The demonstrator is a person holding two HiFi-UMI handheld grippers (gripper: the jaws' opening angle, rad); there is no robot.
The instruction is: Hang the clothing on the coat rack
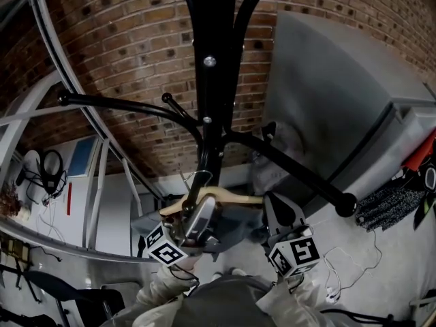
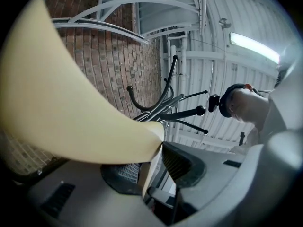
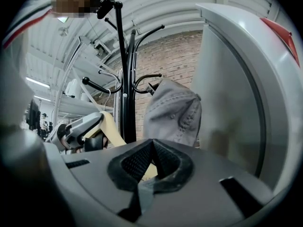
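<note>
The black coat rack (image 1: 216,80) stands before me, and its hooked arms also show in the left gripper view (image 2: 163,108). A pale wooden hanger (image 1: 231,198) lies level beside the post. My left gripper (image 1: 197,213) has one end of that hanger (image 2: 61,108) between its jaws (image 2: 154,161), with a gap showing on the right pad's side. My right gripper (image 1: 276,213) is shut (image 3: 151,148) on the grey clothing (image 3: 173,112) at the hanger's other end. Whether the hanger's hook rests on a rack arm is hidden.
A brick wall (image 1: 136,46) runs behind the rack. A large grey panel (image 1: 334,101) leans at the right. Curved white metal tubes (image 1: 41,46) cross at the left. A long rack arm with a ball end (image 1: 346,204) reaches toward the right.
</note>
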